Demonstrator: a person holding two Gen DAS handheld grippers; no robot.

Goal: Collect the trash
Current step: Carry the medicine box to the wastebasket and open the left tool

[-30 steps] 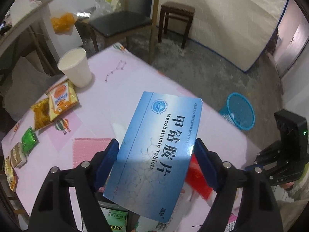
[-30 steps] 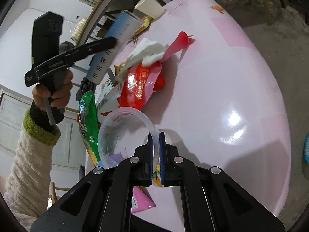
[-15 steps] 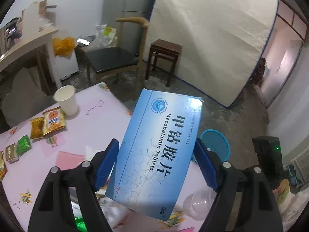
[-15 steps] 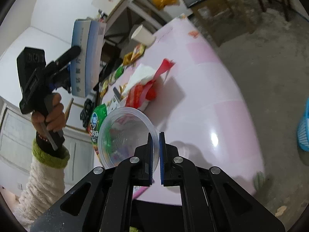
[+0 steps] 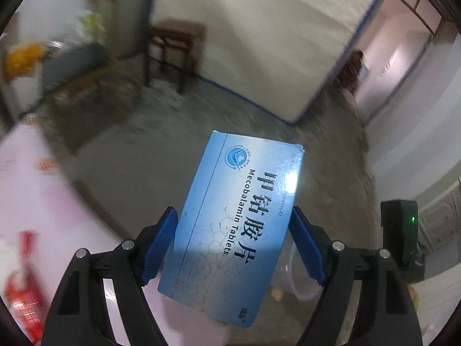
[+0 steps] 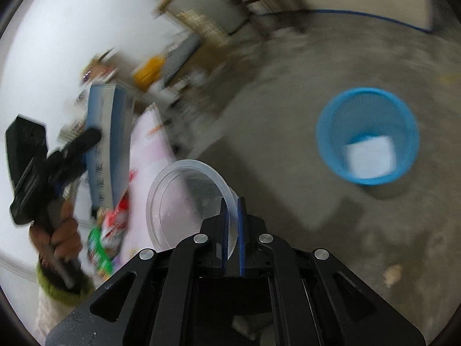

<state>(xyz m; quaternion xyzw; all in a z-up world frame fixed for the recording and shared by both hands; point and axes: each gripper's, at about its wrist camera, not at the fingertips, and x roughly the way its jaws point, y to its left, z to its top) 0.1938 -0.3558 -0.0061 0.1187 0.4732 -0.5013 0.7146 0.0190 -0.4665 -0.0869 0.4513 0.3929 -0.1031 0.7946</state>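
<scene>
While both views were smeared by motion, the held things stayed sharp. In the left wrist view, the pink bench [image 5: 34, 201] filled the left edge, with a red wrapper [image 5: 23, 297] lying on it at the near left corner. Right of that, the left gripper [image 5: 233, 248] stood wide, its blue pads pressed against the two long edges of a blue tablet box [image 5: 233, 230], which sat squarely between them, printed face toward the camera and its far end reaching out past the fingertips over the grey floor [image 5: 129, 158]. A dark wooden stool [image 5: 173, 49] stood far off by a pale upright mattress [image 5: 259, 43]. At the right edge, the black body of the other tool showed, with part of a clear rim low beside the right finger.

In the right wrist view, a hand [image 6: 57, 236] with a green cuff at the far left gripped the left tool's handle, and the box [image 6: 109, 144] appeared edge-on in it, above the bench edge and a litter of red and green wrappers [image 6: 109, 230]. Right of these, the right gripper [image 6: 232, 225] was closed almost fully, pinching the near wall of a clear plastic container [image 6: 184, 201]; the container hung to the left of the fingertips, its mouth tipped toward the camera. Well apart to the right, on the floor, stood a blue mesh wastebasket [image 6: 366, 132] with a white square object [image 6: 368, 155] lying inside.
</scene>
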